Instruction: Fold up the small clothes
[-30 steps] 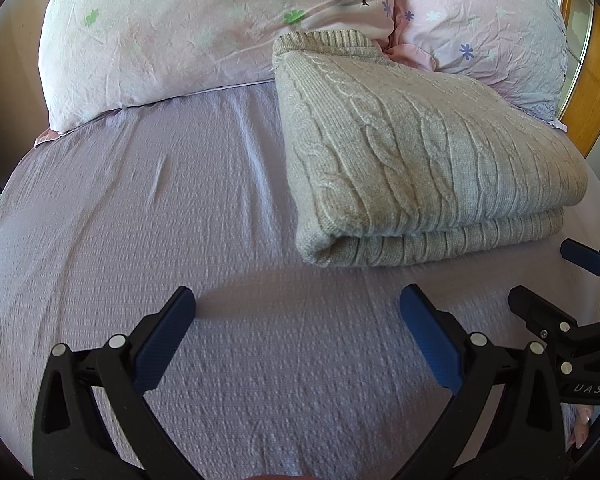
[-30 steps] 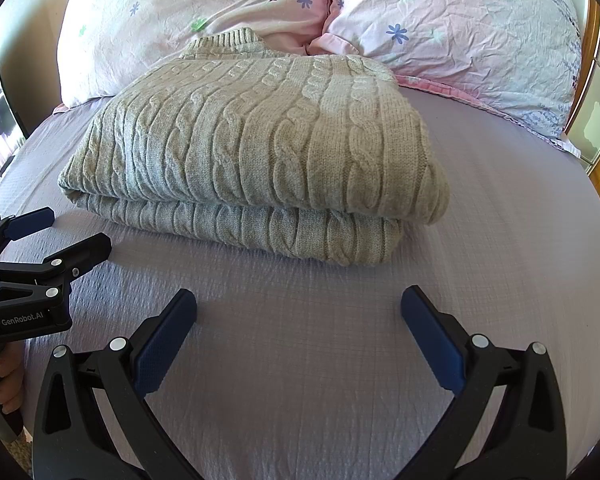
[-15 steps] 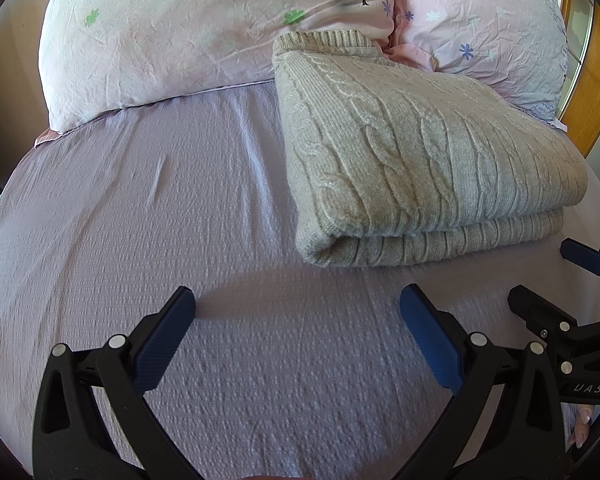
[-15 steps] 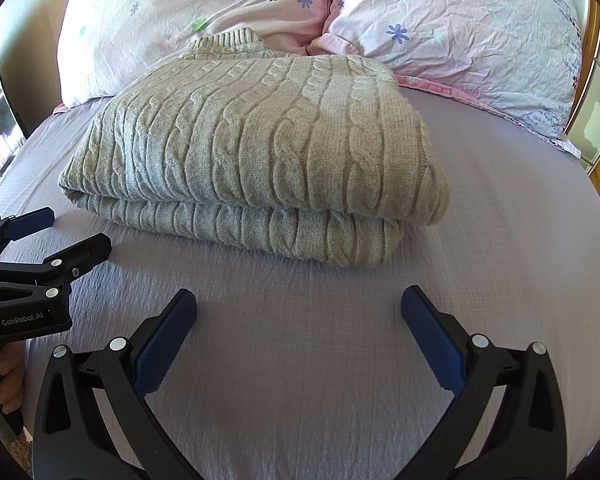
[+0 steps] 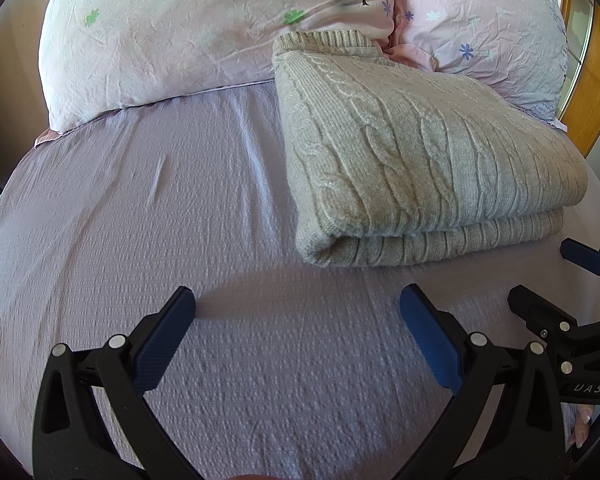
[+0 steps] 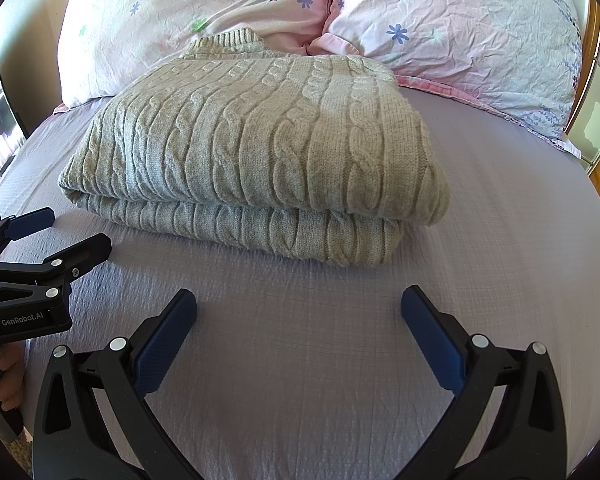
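Note:
A grey cable-knit sweater (image 5: 420, 160) lies folded in a flat rectangle on the lilac bed sheet (image 5: 140, 240), its ribbed collar against the pillows. It also shows in the right wrist view (image 6: 260, 148). My left gripper (image 5: 298, 312) is open and empty, above the sheet a little in front of the sweater's near left corner. My right gripper (image 6: 299, 312) is open and empty, in front of the sweater's near edge. Each gripper shows in the other's view, the right one (image 5: 548, 280) at the right edge, the left one (image 6: 56, 236) at the left edge, both apart from the sweater.
Two pink floral pillows (image 6: 188, 12) (image 6: 460, 28) lie at the head of the bed behind the sweater. A wooden frame (image 5: 592, 80) stands at the right. The lilac sheet (image 6: 520, 240) spreads flat on both sides of the sweater.

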